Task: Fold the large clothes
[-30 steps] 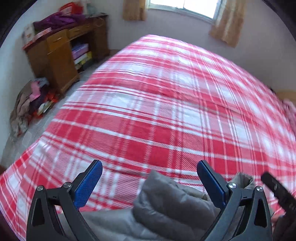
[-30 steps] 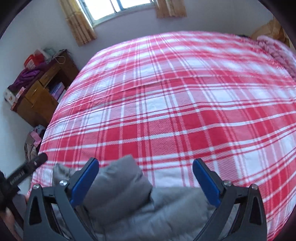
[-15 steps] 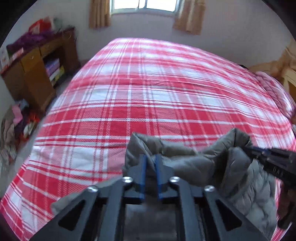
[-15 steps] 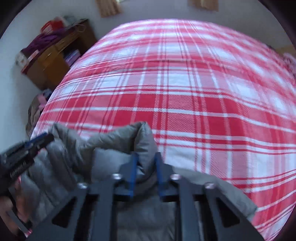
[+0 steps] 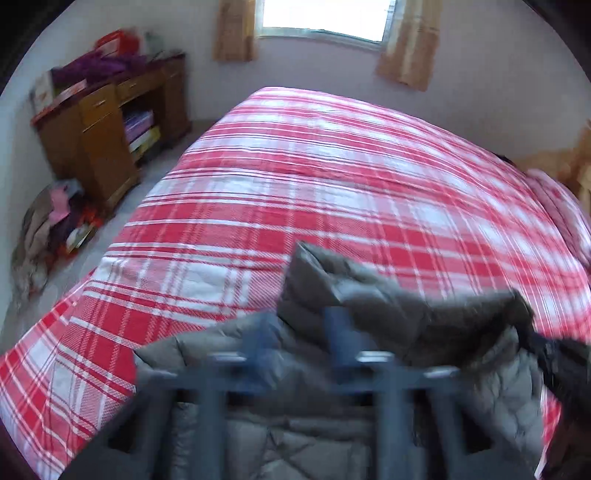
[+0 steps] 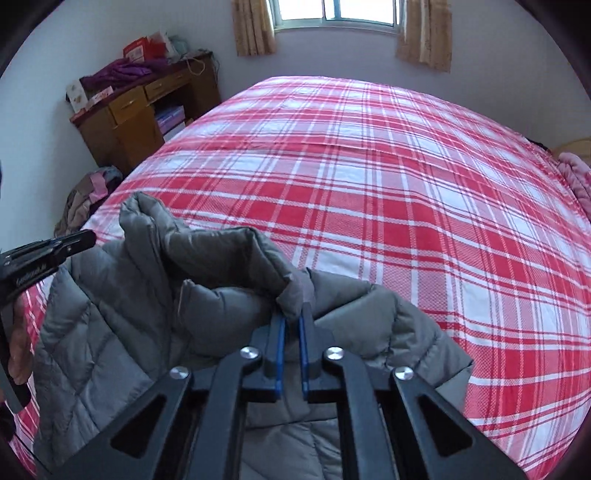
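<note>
Red-and-white plaid bedding (image 6: 369, 184) covers a wide bed that fills most of both wrist views, under a bright window (image 6: 336, 14) with tan curtains (image 6: 424, 37).

At the near edge of the bed, the right gripper (image 6: 291, 321) has its blue-padded jaws pressed nearly together on a raised fold of the grey quilted puffer jacket (image 6: 221, 295). The fabric bunches up out of the narrow slot between the pads. From that pinch the collar edge runs leftward as a lifted ridge to a second peak just beside the left gripper (image 5: 301, 325). The rest of the jacket hangs and spreads below, its lower part lying on the near edge of the bedding.

The left gripper's own view is smeared by motion. Its jaws have just been opening: the two blue pads stand apart, with jacket fabric bulging between and above them. The blur hides whether either pad touches the cloth. In the right wrist view a person's hand (image 6: 18, 343) shows at the left edge, on that gripper's handle.

Beyond the bed, against the left wall, stands a brown wooden desk (image 6: 129, 114) with drawers, purple cloth and boxes piled on top. A heap of clothes (image 6: 85, 199) lies on the floor beside it.
</note>
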{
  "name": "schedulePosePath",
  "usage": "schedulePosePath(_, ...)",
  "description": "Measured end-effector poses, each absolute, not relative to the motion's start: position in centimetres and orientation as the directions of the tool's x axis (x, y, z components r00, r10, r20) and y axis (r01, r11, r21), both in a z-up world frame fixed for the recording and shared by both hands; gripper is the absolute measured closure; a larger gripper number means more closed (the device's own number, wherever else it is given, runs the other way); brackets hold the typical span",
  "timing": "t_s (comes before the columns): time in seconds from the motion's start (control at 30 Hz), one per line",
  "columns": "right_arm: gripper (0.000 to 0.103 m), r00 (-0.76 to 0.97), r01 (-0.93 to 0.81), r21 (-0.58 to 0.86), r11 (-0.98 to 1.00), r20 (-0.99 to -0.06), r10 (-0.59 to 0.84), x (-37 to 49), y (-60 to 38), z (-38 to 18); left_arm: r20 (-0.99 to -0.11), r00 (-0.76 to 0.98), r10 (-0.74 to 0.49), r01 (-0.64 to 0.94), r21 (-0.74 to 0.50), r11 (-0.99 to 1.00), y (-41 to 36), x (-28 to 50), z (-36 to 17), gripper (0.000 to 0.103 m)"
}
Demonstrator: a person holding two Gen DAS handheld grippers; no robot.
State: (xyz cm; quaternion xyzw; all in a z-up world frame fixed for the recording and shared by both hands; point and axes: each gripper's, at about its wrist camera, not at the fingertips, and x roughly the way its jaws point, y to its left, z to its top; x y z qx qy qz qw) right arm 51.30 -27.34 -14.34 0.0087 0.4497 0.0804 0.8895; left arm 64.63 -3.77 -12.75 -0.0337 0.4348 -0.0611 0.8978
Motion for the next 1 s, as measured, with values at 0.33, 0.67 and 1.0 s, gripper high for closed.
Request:
schedulePosePath(0.33,0.095,0.61,-0.164,0.089,0.982,-0.774,0.172,51.5,-27.3,-14.1,-0.823,0.558,-0.107,0.054,-0.092,0.994,-6.2,70.7,-15.9,0.017)
schedulePosePath(0.67,0.095,0.632,-0.157,0.074,0.985,-0.759,0.157,50.6,-28.8,-14.5,-0.748,0.643,-0.164,0.188,-0.054,0.981,-5.0,64.1,-14.6,0.099)
schedulePosePath(1.0,0.096,0.629,-0.116,0.069,0.991,-0.767,0.127,48.4,-30.1,-16.8,-0.756,0.637,-0.15,0.156,-0.063,0.986,-2.9,58.7,-19.3,0.1)
